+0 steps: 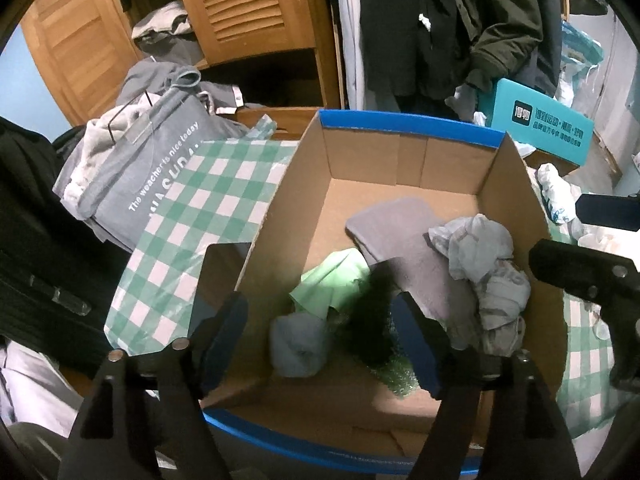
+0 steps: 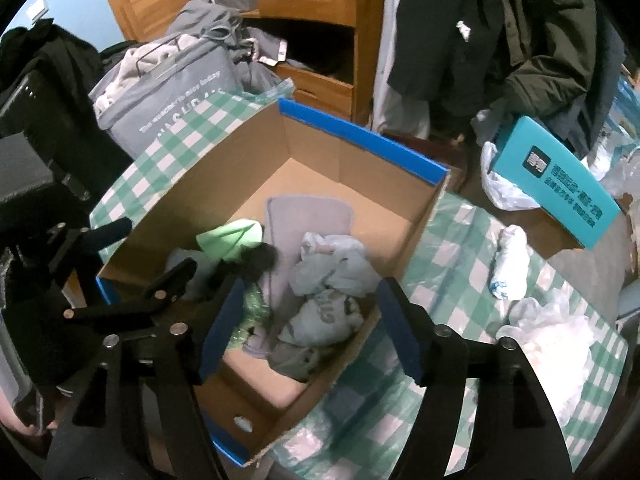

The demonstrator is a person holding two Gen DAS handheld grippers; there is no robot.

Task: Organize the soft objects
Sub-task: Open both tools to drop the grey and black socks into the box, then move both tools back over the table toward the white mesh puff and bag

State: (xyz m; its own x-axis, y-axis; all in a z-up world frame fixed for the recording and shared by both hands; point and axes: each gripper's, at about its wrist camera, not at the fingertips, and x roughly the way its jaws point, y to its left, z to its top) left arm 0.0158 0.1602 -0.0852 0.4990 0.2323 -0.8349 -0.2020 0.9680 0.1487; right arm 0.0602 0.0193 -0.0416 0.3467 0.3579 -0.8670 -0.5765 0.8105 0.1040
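An open cardboard box [image 1: 408,124] with a blue rim [image 2: 360,136] stands on a green checked cloth. Inside lie a flat grey cloth [image 1: 400,232], a light green cloth [image 1: 336,280], a dark fuzzy item [image 1: 372,320], a pale blue roll [image 1: 296,344] and a crumpled pale grey garment [image 1: 480,260] [image 2: 332,268]. My left gripper [image 1: 320,340] hangs open over the box's near left part, with nothing pressed between its blue pads. My right gripper [image 2: 312,328] hangs open over the near right corner, above the crumpled garment, and is empty.
The checked tablecloth [image 1: 200,208] lies under the box. At the left stands a grey bag [image 1: 152,160] with white lettering, stuffed with clothes. A teal carton [image 2: 560,184], a white rolled bundle [image 2: 508,260] and plastic bags [image 2: 552,328] lie to the right. A wooden wardrobe and hanging dark coats stand behind.
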